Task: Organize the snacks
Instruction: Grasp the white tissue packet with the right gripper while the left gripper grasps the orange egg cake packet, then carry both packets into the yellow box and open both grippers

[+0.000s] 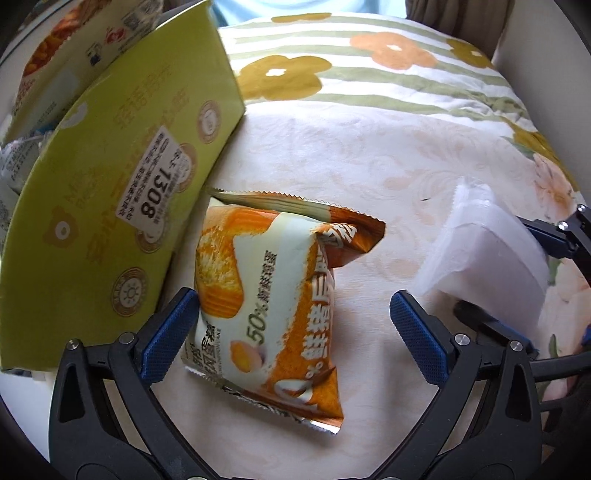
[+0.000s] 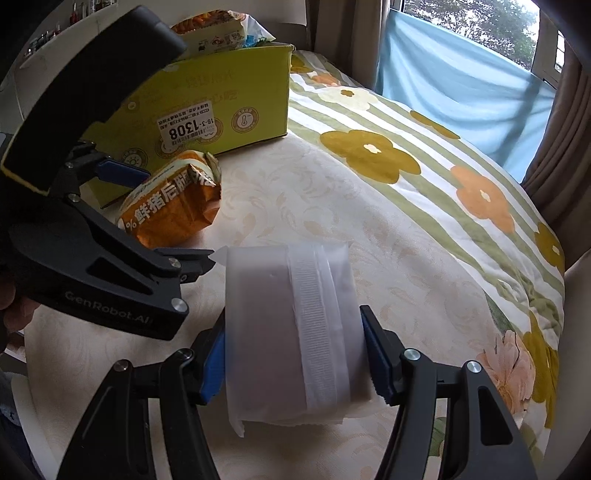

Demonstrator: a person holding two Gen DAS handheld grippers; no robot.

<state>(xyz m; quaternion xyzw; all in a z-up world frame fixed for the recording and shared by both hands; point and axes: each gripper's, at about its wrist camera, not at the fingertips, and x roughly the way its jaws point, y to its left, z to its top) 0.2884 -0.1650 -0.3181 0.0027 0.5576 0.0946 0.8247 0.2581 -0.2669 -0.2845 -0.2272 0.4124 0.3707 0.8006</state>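
1. Nearest the right wrist camera, the right tool point(image 2: 295, 354) clamps a frosted white packet point(image 2: 291, 328) between its blue pads, one pad on each side; the contents are hard to make out through the cloudy wrap, and only a ribbed seam down its face is clear.
2. In the left wrist view, the left tool point(image 1: 295, 314) stands wide open around an orange-and-cream snack bag point(image 1: 266, 295) lying on the bed point(image 1: 369, 147). The left pad touches or nearly touches the bag's edge; the right pad is well apart from it.
3. The bag's lower end is partly hidden between the tool's arms, and its print is cut off.
4. To the right in that view, the white packet appears again, with the right tool largely cropped by the frame edge.
5. Just beyond the snack bag sits a yellow-green cardboard box point(image 1: 122, 184) with a white label reading 1308; its left side runs out of frame.
6. More snack packets point(image 2: 221, 29) poke above the box rim, their lower parts hidden inside.
7. Farthest back, a flowered striped quilt point(image 2: 388, 155) lies on the bed before a blue curtain point(image 2: 461, 85).
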